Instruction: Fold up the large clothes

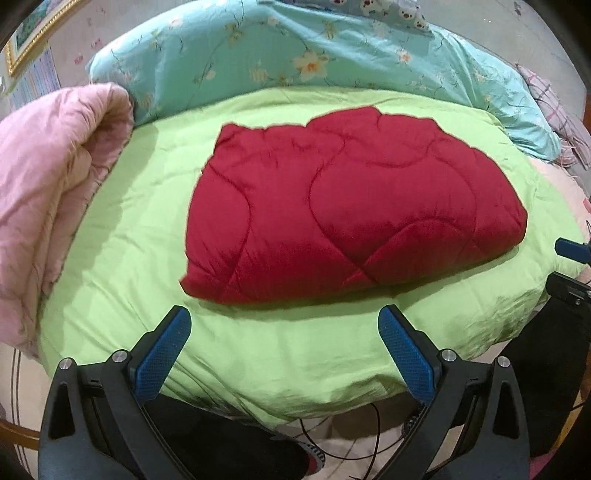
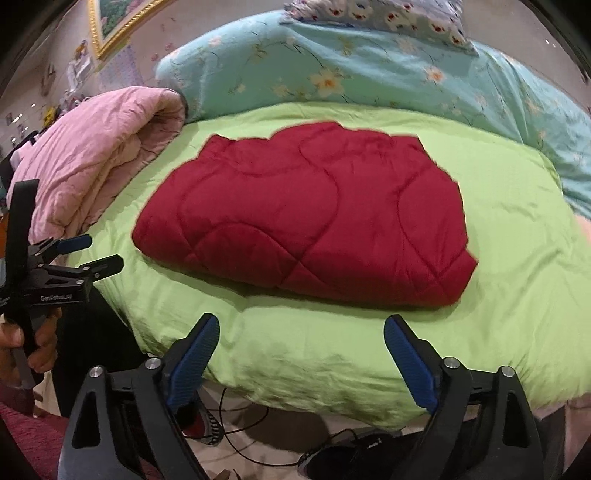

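A dark red quilted garment [image 1: 347,206] lies folded into a thick flat bundle on the green bed cover [image 1: 122,240]; in the right wrist view the red bundle [image 2: 306,218] sits the same way. My left gripper [image 1: 284,321] hangs open over the cover's near edge, short of the bundle, nothing between its blue pads [image 1: 162,354]. My right gripper [image 2: 301,328] also stands open in front of the bundle, empty. The left gripper [image 2: 81,254] shows from the side in the right wrist view, held by a hand [image 2: 33,343]. The right gripper's tip [image 1: 572,251] peeks in at the left wrist view's right edge.
A rolled pink quilt [image 1: 48,192] lies at the bed's left. A turquoise floral duvet [image 1: 295,51] is piled along the back, with a patterned pillow [image 2: 376,14] on top. Below the bed edge are shoes [image 2: 347,458] and a thin black cable [image 2: 240,432] on the floor.
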